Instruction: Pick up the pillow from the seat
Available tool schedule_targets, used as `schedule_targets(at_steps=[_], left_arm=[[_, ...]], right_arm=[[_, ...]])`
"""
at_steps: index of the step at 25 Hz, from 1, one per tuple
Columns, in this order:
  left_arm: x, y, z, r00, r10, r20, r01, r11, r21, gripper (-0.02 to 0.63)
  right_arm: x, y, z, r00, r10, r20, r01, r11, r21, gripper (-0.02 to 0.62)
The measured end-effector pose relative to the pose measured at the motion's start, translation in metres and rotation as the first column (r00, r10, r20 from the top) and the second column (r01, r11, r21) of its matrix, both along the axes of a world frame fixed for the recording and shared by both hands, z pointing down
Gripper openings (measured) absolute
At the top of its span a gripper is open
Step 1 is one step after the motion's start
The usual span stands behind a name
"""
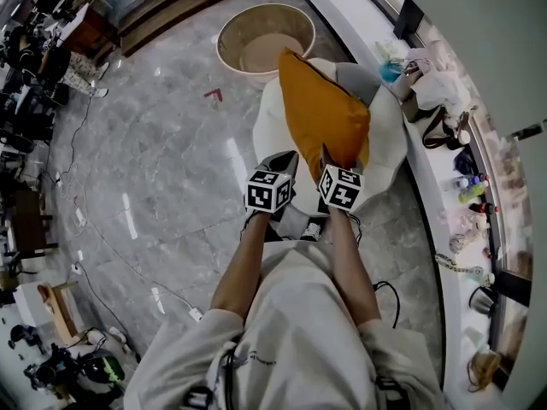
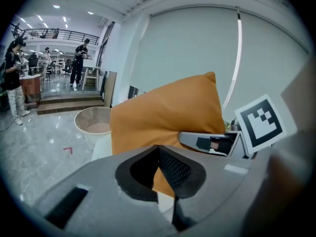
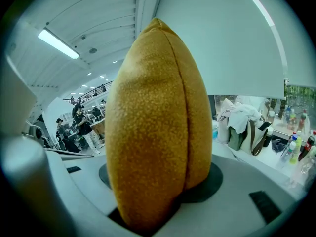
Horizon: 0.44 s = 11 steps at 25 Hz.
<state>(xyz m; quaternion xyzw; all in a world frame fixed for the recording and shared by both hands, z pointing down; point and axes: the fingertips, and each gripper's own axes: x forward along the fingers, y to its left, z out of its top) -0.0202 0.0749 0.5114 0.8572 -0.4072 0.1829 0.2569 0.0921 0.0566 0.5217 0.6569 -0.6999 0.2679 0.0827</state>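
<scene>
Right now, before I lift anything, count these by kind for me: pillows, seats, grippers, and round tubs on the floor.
Pillows: 1, the orange pillow
Seats: 1, the white seat
Grippers: 2, the left gripper and the right gripper
Round tubs: 1, the round tub
Total: 5

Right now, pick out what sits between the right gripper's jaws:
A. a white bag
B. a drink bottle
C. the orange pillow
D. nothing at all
C: in the right gripper view the orange pillow stands upright and fills the gap, with both jaws of the right gripper pressed against its sides.
</scene>
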Motion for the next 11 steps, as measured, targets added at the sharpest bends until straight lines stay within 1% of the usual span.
schedule_targets(at_steps=[6,11], left_arm=[[-0.0023,-0.0029,-0.0007,1.000,-0.011,0.008,0.011,1.000,0.004,0.009],[0.0003,-0.0017,-0.0017,1.000,-0.007,0.012,0.007,1.000,0.005,0.009]], right_arm=[[0.0009,-0.0031,-0.0038,1.000,0.004,-0.020,-0.004,1.000,0.012,0.224],[0.0057,-0.0019,-0.0038,1.000,0.024,-0.008,-0.024,1.000,0.007,0.224]])
